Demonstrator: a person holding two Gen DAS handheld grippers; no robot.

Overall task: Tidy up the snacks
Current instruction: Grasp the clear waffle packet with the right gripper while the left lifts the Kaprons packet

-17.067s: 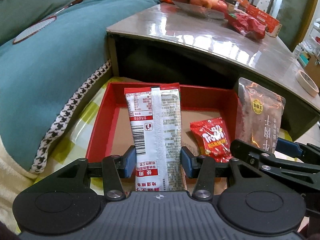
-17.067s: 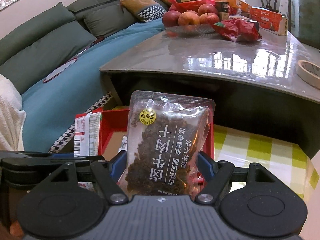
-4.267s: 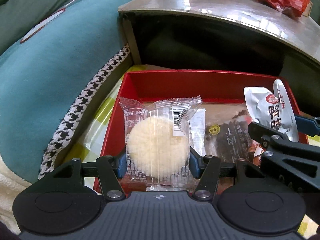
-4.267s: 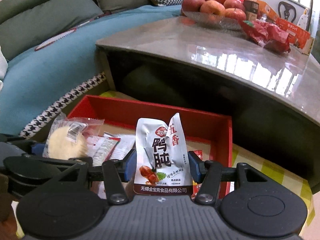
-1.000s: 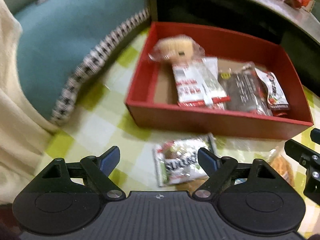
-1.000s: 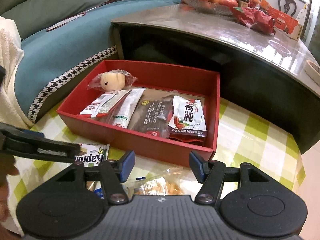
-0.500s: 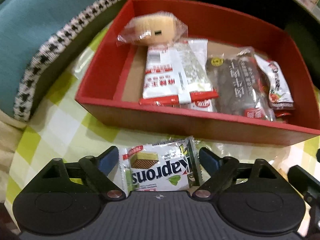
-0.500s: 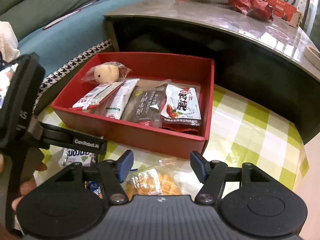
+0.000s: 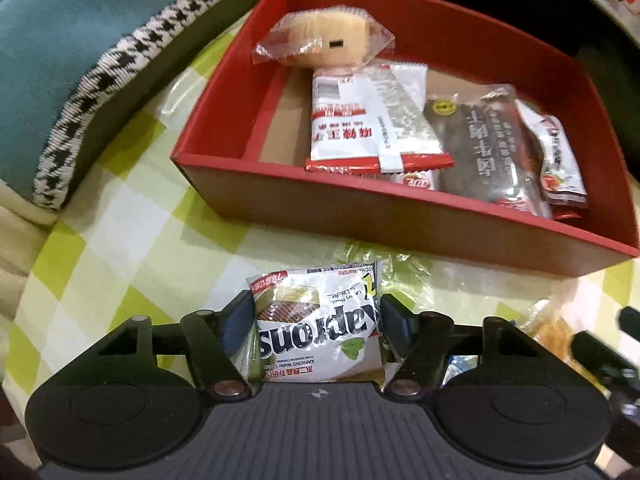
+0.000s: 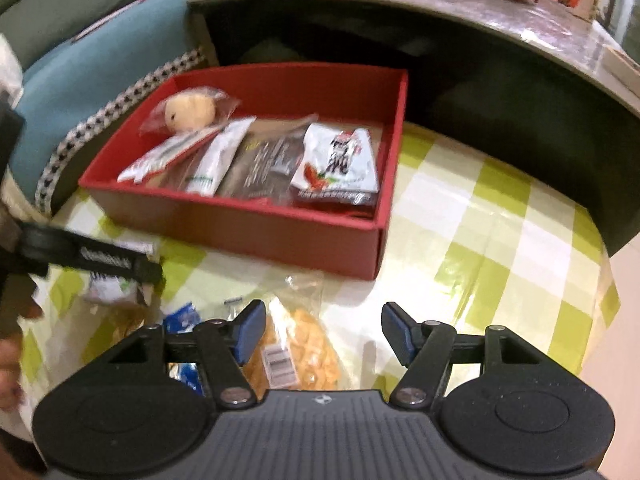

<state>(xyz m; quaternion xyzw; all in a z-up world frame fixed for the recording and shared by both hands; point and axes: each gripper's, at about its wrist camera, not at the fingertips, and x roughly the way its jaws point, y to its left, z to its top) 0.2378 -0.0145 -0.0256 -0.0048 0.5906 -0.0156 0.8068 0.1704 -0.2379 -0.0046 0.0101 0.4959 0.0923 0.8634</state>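
Observation:
My left gripper (image 9: 318,320) is shut on a white and green Kaprons wafer pack (image 9: 316,328), low over the checked cloth in front of the red box (image 9: 360,216). The box holds a round cake in clear wrap (image 9: 326,38), a red and white pack (image 9: 360,128), a dark jerky pack (image 9: 488,148) and a white pouch (image 9: 560,156). My right gripper (image 10: 324,334) is open, just above a clear bag of orange crackers (image 10: 304,344) on the cloth. The red box (image 10: 280,236) lies beyond it.
A green and white checked cloth (image 10: 480,240) covers the low surface. A blue packet (image 10: 182,316) lies by the crackers. A dark table (image 10: 440,20) stands behind the box, a teal sofa cushion (image 9: 72,20) at the left. The left gripper's arm (image 10: 92,258) crosses the right view.
My left gripper has closed onto the Kaprons pack, which was between open jaws half a second ago. My right gripper has dropped closer to the cracker bag.

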